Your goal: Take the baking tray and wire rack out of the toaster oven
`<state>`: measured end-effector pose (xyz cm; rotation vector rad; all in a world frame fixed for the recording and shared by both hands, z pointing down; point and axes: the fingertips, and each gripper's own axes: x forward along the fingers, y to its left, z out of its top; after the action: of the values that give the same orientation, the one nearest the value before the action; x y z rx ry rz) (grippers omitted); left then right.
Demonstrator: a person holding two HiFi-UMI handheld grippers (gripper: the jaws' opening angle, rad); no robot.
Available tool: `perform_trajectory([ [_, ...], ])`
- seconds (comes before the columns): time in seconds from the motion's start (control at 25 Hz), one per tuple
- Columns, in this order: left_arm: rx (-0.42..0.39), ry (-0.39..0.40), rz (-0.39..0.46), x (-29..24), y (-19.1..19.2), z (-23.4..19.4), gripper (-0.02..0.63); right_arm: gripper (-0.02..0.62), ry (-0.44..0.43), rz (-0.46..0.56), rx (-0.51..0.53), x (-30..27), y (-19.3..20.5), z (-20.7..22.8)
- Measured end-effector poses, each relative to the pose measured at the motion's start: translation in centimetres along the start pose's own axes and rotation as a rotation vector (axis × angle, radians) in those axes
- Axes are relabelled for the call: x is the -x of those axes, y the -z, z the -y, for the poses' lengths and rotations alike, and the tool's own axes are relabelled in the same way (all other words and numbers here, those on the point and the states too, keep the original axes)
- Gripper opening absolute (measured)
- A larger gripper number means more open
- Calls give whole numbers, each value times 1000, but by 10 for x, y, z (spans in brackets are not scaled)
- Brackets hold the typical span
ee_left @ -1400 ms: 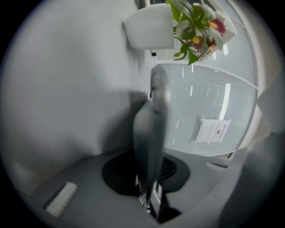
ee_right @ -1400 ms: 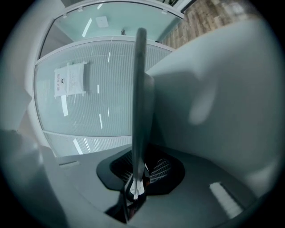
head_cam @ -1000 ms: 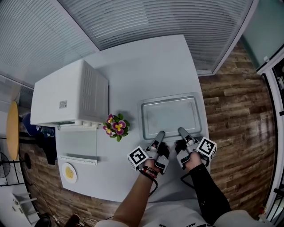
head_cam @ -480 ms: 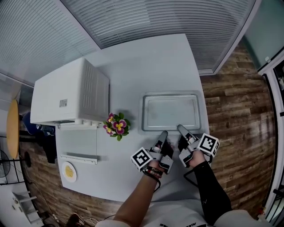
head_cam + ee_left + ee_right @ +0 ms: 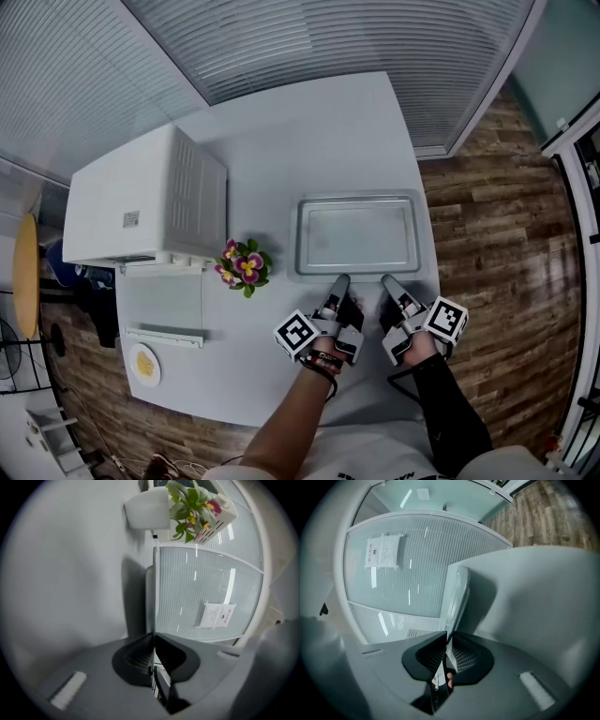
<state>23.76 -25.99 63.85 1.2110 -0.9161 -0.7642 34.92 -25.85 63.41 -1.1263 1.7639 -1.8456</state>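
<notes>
The shallow metal baking tray lies flat on the white table, right of the toaster oven. My left gripper has its tips at the tray's near rim. Its jaws have just been closing and now meet, with no metal showing between the pads. The rim runs edge-on up from the left gripper. My right gripper sits beside it at the same rim, its jaws also just closed. The tray rises edge-on ahead of the right gripper. No wire rack shows.
The oven's glass door hangs open toward me. A small pot of flowers stands between oven and tray. A plate with something yellow sits near the table's front left corner. Wooden floor lies to the right of the table.
A second ago both grippers reached over the tray's near rim. Now their tips lie just at that rim, and the right one has drawn back toward me. The tray sits squarer.
</notes>
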Motion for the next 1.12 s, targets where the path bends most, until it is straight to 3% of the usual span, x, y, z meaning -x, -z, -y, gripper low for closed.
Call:
perform_trajectory([
  [0.44, -56, -120, -91, 8, 10, -18, 71, 37, 87, -16, -61, -3, 9, 9],
  [0.68, -62, -138, -116, 9, 19, -20, 71, 65, 172, -53, 58, -3, 8, 11],
  [0.88, -64, -212, -135, 17, 28, -32, 71, 118, 240, -112, 100, 7, 16, 21],
  [1.12, -112, -304, -166, 29, 34, -43, 71, 124, 301, -127, 138, 18, 17, 27],
])
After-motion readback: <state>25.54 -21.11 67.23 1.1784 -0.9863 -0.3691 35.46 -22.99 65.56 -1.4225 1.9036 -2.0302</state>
